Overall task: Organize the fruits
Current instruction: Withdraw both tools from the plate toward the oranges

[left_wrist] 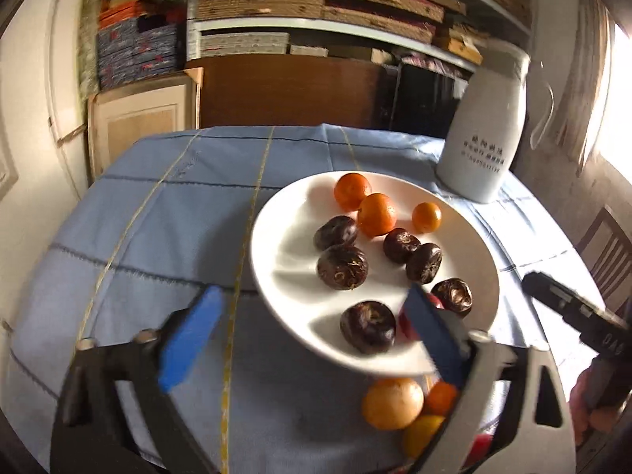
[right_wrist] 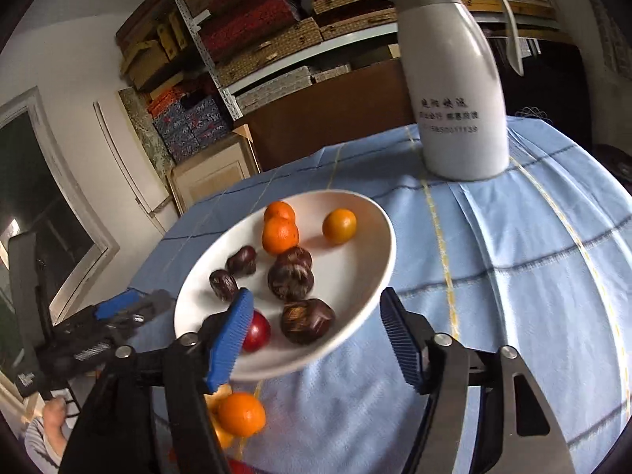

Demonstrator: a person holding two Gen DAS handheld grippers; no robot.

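Fruit plate (left_wrist: 276, 237) under inspection, both tongs released.
Left gripper (left_wrist: 312, 335) and right gripper (right_wrist: 312, 339) are being held open, nothing gripped; a red fruit (right_wrist: 258, 331), possibly a plum, is lying behind one pad.

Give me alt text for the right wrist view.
A white plate on a blue checked tablecloth holds three oranges, dark brown fruits and a red fruit. The right gripper stands open before it, and a white jug stands behind.
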